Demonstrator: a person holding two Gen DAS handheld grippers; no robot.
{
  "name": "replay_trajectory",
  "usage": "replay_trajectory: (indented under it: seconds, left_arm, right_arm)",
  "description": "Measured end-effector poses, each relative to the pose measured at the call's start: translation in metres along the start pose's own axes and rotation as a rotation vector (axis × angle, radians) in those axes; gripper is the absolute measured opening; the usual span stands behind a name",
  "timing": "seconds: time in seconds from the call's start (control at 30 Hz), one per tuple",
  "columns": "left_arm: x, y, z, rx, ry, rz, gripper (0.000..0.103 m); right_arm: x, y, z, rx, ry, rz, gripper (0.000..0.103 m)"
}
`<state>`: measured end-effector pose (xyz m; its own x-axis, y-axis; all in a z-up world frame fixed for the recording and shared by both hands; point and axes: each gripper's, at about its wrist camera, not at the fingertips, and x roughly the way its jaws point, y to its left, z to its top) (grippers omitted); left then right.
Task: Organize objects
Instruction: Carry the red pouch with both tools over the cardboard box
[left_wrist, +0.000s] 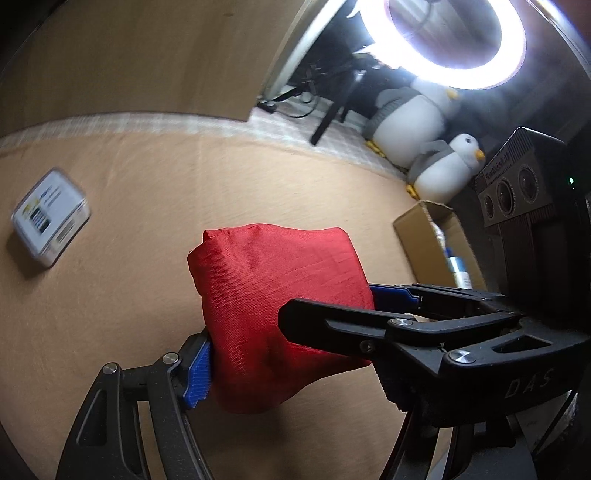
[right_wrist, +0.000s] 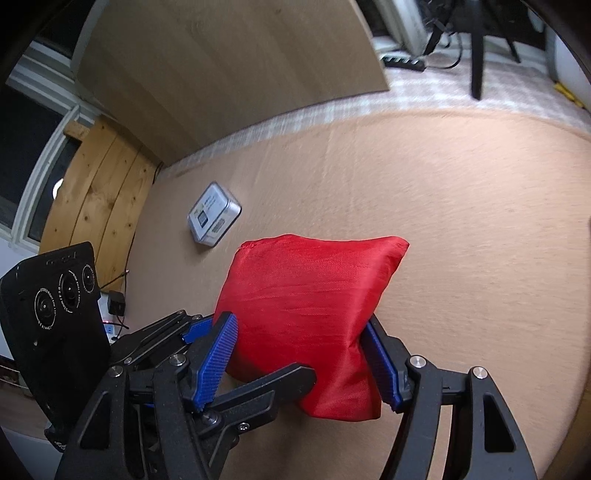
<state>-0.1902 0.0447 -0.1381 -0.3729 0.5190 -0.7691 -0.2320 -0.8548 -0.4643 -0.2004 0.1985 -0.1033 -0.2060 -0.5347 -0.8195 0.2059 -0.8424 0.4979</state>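
Observation:
A red fabric pouch (left_wrist: 273, 302) is held above the tan table between both grippers. My left gripper (left_wrist: 291, 336) is shut on the pouch, its blue pads (left_wrist: 197, 373) pressing its sides. My right gripper (right_wrist: 306, 365) is shut on the same pouch (right_wrist: 306, 317), blue pads (right_wrist: 218, 362) on either side. Each gripper's black fingers cross into the other's view. A small white and silver box (left_wrist: 50, 218) lies on the table to the left; it also shows in the right wrist view (right_wrist: 213, 213).
An open cardboard box (left_wrist: 439, 247) with a bottle inside stands at the table's right edge. Two plush penguins (left_wrist: 417, 122) and a ring light (left_wrist: 458, 40) are beyond it. A wooden board (right_wrist: 229, 70) leans behind the table. A charger and cables (right_wrist: 116, 302) lie at the left.

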Motion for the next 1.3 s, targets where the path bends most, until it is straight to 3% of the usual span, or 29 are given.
replay_trajectory:
  seconds: [0.4,0.9,1.3]
  left_arm:
    - [0.031,-0.110,0.020,0.147,-0.015,-0.061,0.075]
    - [0.112,-0.257,0.035,0.319,0.015,-0.123,0.073]
    - [0.172,-0.321,0.049,0.382,0.042,-0.126,0.072]
  right_arm:
    - [-0.086,-0.051,-0.012,0.050,-0.144,-0.057,0.065]
    - [-0.182,-0.161,-0.021,0.150,-0.269,-0.163,0.064]
    - [-0.216,-0.234,-0.021,0.228,-0.308,-0.217,0.064]
